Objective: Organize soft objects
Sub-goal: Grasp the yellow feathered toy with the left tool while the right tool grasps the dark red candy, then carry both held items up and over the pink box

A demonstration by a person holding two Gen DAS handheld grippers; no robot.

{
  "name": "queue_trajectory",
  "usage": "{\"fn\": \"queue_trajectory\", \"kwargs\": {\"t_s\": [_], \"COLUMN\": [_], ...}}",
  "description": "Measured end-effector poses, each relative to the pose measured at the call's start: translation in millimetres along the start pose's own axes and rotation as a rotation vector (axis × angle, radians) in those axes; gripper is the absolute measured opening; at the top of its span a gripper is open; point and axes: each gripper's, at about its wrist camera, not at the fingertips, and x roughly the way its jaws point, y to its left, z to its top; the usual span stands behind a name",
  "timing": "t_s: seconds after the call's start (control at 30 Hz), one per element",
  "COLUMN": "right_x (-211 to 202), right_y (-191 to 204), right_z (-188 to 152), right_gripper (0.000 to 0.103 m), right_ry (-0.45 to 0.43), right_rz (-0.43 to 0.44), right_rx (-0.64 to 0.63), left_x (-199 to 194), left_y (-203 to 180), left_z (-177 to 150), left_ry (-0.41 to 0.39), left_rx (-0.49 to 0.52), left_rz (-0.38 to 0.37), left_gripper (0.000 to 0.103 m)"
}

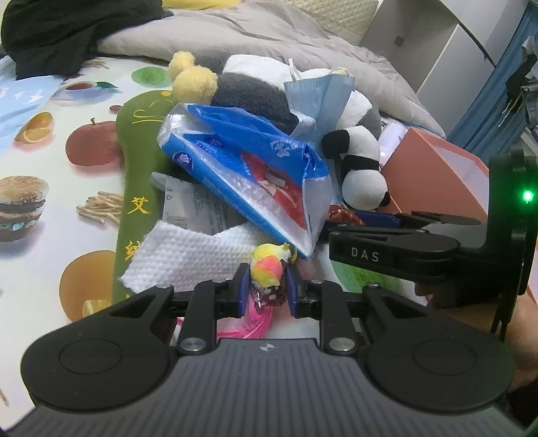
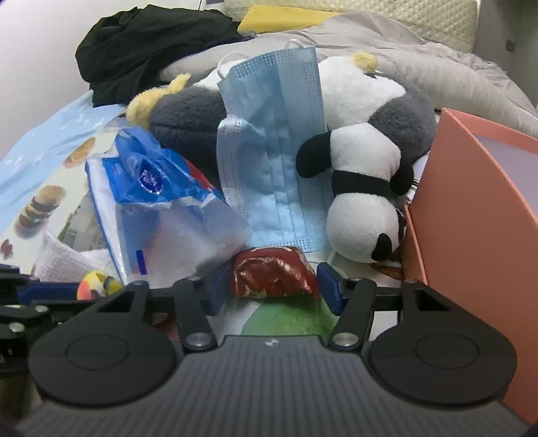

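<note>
My left gripper [image 1: 267, 290] is shut on a small yellow, orange and pink toy [image 1: 268, 270] with a pink tassel; its blue pads press both sides. In the right wrist view my right gripper [image 2: 274, 287] is shut on a crumpled red packet [image 2: 274, 274], one pad against each end. Behind them lies a heap: a panda plush [image 2: 363, 188], a blue face mask [image 2: 279, 151], a blue tissue pack [image 1: 242, 158], a grey and white plush [image 2: 188, 114] and a white paper towel [image 1: 188, 255]. The right gripper [image 1: 370, 250] reaches in from the right in the left wrist view.
An open orange box [image 2: 470, 201] stands close on the right. A long green cushion [image 1: 138, 188] lies left of the heap on the fruit-print sheet [image 1: 50, 161]. A black garment [image 1: 50, 30] and a grey duvet [image 1: 269, 33] lie at the back.
</note>
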Motion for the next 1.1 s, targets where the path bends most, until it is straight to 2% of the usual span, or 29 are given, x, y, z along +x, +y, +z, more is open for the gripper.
{"fn": "queue_trajectory", "kwargs": {"t_s": [0.4, 1.1], "right_x": [-41, -149], "right_y": [2, 13], "right_z": [-17, -61], "right_gripper": [0.05, 0.049], "right_ry": [-0.007, -0.062], "right_rz": [-0.015, -0.021], "right_rx": [0.023, 0.1], "left_x": [-29, -84], "left_y": [-6, -33], "left_z": [-18, -46], "left_ry": [-0.016, -0.035], "left_rx": [-0.028, -0.059], "left_rz": [-0.008, -0.035], "left_gripper": [0.026, 0.027]}}
